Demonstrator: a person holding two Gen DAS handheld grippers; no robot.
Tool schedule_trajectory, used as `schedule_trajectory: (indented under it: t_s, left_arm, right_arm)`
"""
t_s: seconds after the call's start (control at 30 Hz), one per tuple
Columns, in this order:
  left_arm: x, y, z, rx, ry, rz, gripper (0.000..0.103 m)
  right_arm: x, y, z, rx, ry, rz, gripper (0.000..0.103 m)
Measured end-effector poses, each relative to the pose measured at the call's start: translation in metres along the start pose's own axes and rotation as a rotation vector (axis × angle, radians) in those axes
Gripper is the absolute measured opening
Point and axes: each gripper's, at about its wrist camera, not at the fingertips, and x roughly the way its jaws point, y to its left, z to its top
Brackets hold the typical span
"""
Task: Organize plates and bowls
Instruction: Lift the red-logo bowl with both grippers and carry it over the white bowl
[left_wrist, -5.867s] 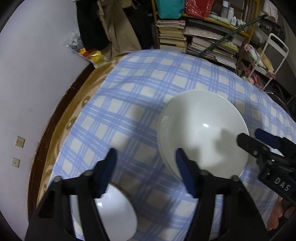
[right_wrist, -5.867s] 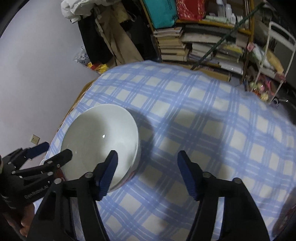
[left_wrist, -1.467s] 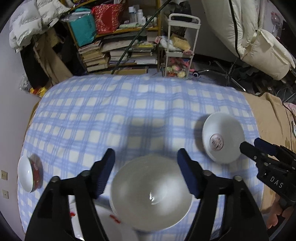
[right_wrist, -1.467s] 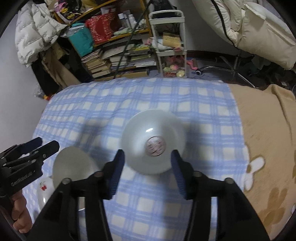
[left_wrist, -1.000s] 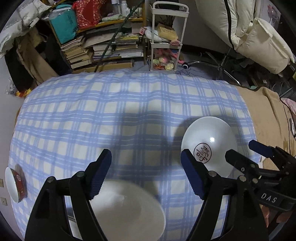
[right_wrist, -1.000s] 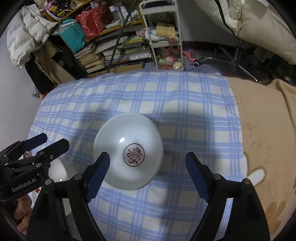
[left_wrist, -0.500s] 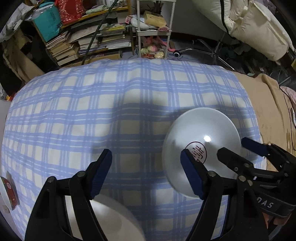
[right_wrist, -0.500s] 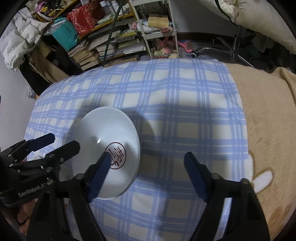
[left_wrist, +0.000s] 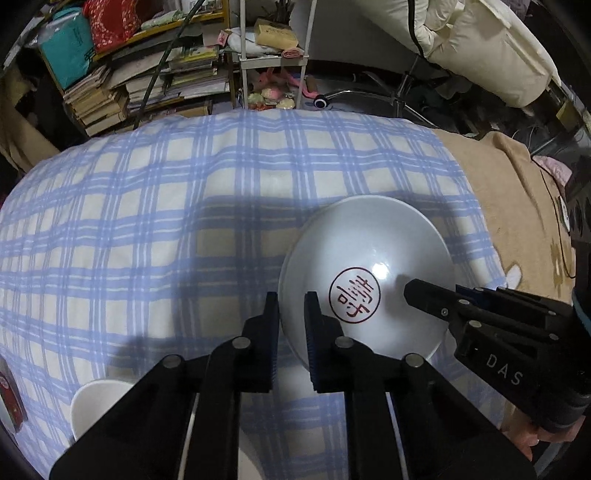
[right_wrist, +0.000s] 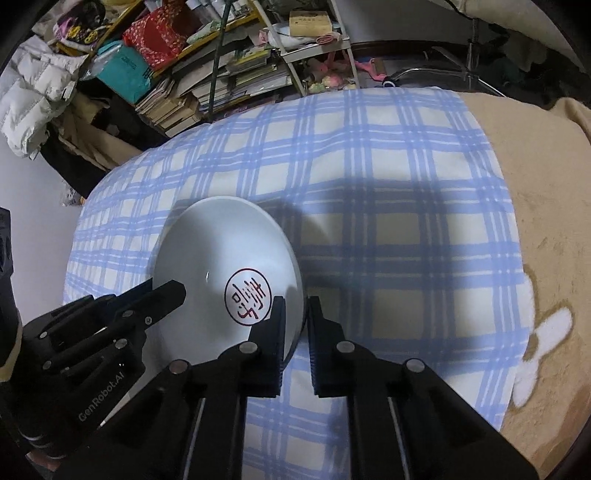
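A white bowl with a round red emblem inside rests on the blue plaid cloth. My left gripper points steeply down at the bowl's left edge. Its jaws are closing, with the rim between the pads and both pads touching it. My right gripper holds the opposite, right edge the same way, jaws closing on the rim. Each gripper shows in the other's view: the right gripper over the bowl's right side, the left gripper over its left side.
Another white bowl sits at the near left, and a small red-patterned bowl at the far left edge. A tan blanket covers the right side. Stacked books and a white rack stand beyond the far edge.
Both grippers came down over the emblem bowl. Their jaws went from wide open to shut on its opposite rims. The larger plain bowl has slid out of the left view.
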Motion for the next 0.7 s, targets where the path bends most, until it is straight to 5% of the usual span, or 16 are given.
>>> schedule_trajectory:
  t_s: [0.7]
  left_arm:
    - [-0.101, 0.054, -0.021, -0.051, -0.112, 0.105, 0.013]
  right_arm:
    - [-0.038, 0.082, -0.016, -0.095, -0.053, 0.115, 0.012]
